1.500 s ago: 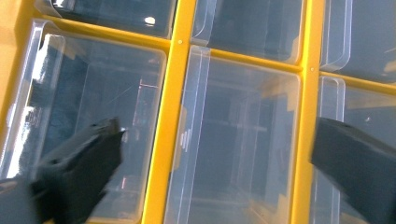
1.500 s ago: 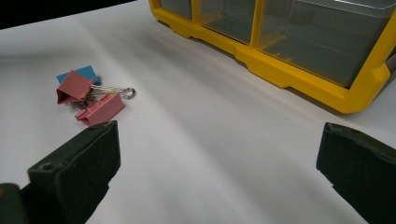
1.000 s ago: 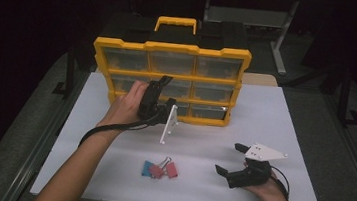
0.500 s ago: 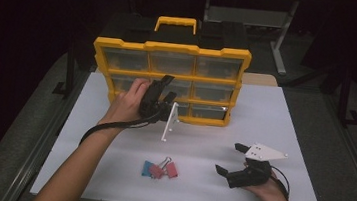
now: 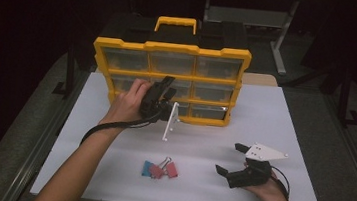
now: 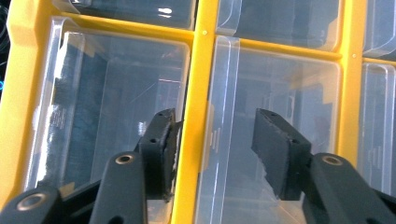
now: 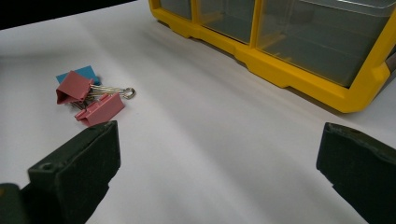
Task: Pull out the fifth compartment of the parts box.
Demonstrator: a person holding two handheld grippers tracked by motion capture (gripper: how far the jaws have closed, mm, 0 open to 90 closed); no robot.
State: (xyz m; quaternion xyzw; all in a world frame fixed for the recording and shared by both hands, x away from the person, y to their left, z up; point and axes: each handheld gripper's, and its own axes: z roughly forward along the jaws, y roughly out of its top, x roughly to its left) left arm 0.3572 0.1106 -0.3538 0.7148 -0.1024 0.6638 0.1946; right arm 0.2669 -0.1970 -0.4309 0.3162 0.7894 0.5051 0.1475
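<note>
1. The yellow organizer (image 5: pixel 172 47) stands upright at the far middle of the white table (image 5: pixel 290 122). Your left gripper (image 6: pixel 212 135) is up against its middle row of clear drawers (image 6: pixel 275 121).
2. In the left gripper view one jaw lies over the yellow divider (image 6: pixel 194 112) and the other over the drawer's clear front. The jaws have just been closing and now stand half-narrowed. Whether the pads press on anything is hard to tell, since the drawer's handle blends into the clear plastic.
3. From above, your left hand (image 5: pixel 128 100) covers that spot.
4. Your right gripper (image 5: pixel 233 159) rests near the table's front right, jaws wide with nothing between them.
5. The pink and blue binder clips (image 5: pixel 159 169) lie clustered at front centre; the blue one is partly hidden under the pink.
</note>
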